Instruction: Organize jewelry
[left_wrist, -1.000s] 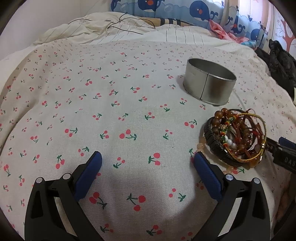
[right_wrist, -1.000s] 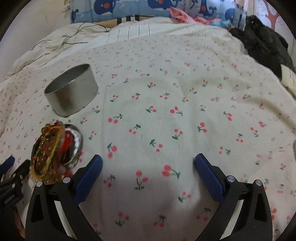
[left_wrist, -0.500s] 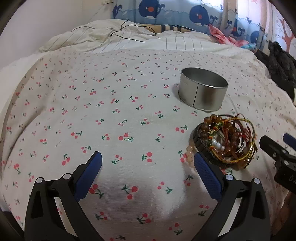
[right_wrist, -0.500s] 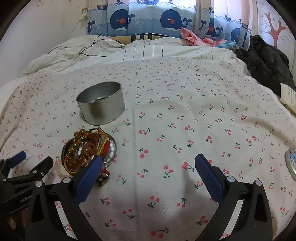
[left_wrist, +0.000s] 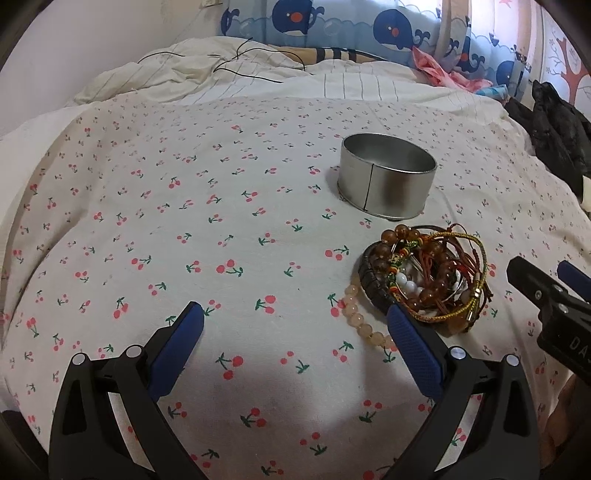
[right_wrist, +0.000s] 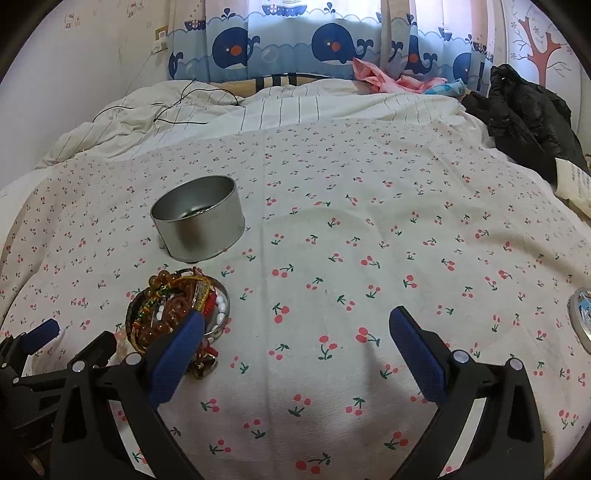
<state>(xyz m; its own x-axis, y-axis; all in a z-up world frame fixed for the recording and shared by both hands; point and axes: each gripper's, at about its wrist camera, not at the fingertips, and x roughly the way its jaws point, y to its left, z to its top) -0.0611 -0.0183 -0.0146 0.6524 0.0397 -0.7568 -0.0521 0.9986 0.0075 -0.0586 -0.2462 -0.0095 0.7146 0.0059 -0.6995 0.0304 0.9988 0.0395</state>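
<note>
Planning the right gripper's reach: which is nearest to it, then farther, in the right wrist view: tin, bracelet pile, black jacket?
1. Bracelet pile, by the left fingertip of the right gripper.
2. Tin, farther ahead, left.
3. Black jacket, far right on the bed.

Both fisheye views sit low over the bed (left_wrist: 155, 206), each behind its own tongs, looking toward the whale curtain (right_wrist: 280, 48). Left view faces the bed's left-centre; jewelry pile (left_wrist: 424, 280) close at its right, tin (left_wrist: 388, 181) beyond. Right view sits further right; same pile (right_wrist: 177, 310) and tin (right_wrist: 199, 218) at its left. Each sees the other's tongs at its edge
</note>
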